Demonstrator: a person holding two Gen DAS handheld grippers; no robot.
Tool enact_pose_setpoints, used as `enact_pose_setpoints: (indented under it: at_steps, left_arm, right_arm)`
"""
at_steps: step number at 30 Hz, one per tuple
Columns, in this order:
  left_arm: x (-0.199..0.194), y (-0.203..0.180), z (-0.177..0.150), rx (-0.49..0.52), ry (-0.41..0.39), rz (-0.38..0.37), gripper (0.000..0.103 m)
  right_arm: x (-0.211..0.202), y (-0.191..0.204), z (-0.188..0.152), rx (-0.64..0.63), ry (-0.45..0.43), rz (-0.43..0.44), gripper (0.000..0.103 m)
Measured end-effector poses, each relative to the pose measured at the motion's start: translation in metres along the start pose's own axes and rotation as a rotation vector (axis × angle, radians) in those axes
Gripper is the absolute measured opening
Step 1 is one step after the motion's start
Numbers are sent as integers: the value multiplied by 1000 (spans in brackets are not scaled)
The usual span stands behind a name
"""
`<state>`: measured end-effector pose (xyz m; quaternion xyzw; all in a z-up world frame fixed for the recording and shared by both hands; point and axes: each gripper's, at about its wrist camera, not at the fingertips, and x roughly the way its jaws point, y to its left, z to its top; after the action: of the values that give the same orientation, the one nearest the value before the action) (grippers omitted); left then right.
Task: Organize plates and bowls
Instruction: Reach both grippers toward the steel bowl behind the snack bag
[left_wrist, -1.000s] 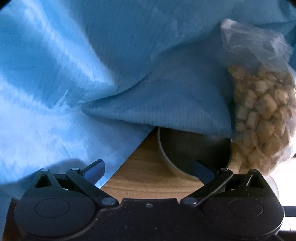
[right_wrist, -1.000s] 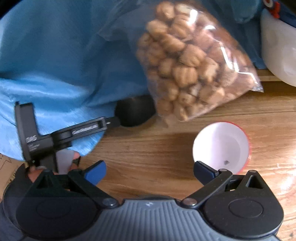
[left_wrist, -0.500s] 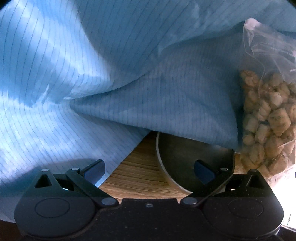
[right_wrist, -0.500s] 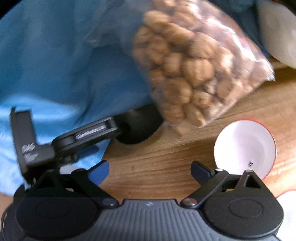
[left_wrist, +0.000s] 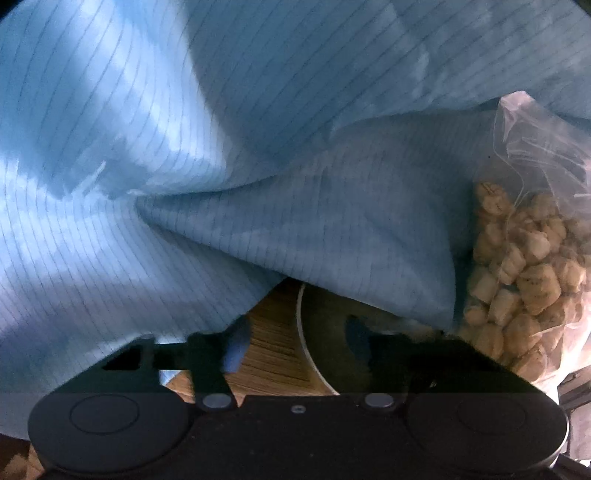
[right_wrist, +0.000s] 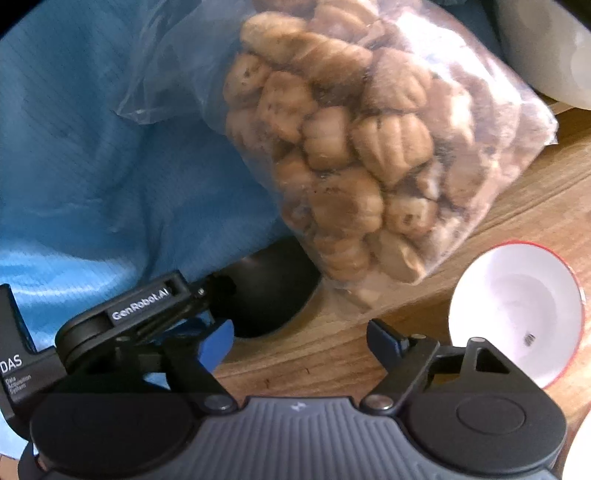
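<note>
A dark bowl (left_wrist: 328, 332) sits on the wooden table, half covered by a blue cloth (left_wrist: 221, 147). My left gripper (left_wrist: 295, 336) straddles the bowl's near rim, one finger inside and one outside, the jaws narrowed around it. The same bowl (right_wrist: 269, 295) shows in the right wrist view with the left gripper's fingers (right_wrist: 207, 295) on its rim. A white bowl with a red rim (right_wrist: 517, 314) lies tilted at the right. My right gripper (right_wrist: 299, 339) is open and empty above bare wood.
A clear bag of brown biscuits (right_wrist: 351, 147) leans over the dark bowl; it also shows in the left wrist view (left_wrist: 528, 266). A white container (right_wrist: 554, 44) stands at the far right. The blue cloth (right_wrist: 92, 147) covers the left side.
My left gripper's fingers have closed in from wide open onto the dark bowl's rim. My right gripper has moved closer to the biscuit bag and the white bowl.
</note>
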<state>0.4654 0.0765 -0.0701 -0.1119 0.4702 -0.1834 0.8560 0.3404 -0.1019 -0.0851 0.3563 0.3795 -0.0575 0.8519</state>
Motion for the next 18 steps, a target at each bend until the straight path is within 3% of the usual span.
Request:
enact_pose_setpoints:
  at_steps: [4, 8, 14, 18]
  left_arm:
    - [4, -2, -3, -37, 21, -9, 30]
    - [7, -5, -5, -37, 23, 12, 12]
    - [0, -4, -13, -51, 49, 14, 12]
    - [-5, -3, -21, -75, 52, 23, 12]
  right_arm:
    - [9, -1, 6, 4, -20, 5, 78]
    - [11, -11, 10, 41, -21, 6, 62]
    - [7, -18, 7, 75, 15, 32, 33]
    - [-9, -18, 1, 77, 36, 49, 28]
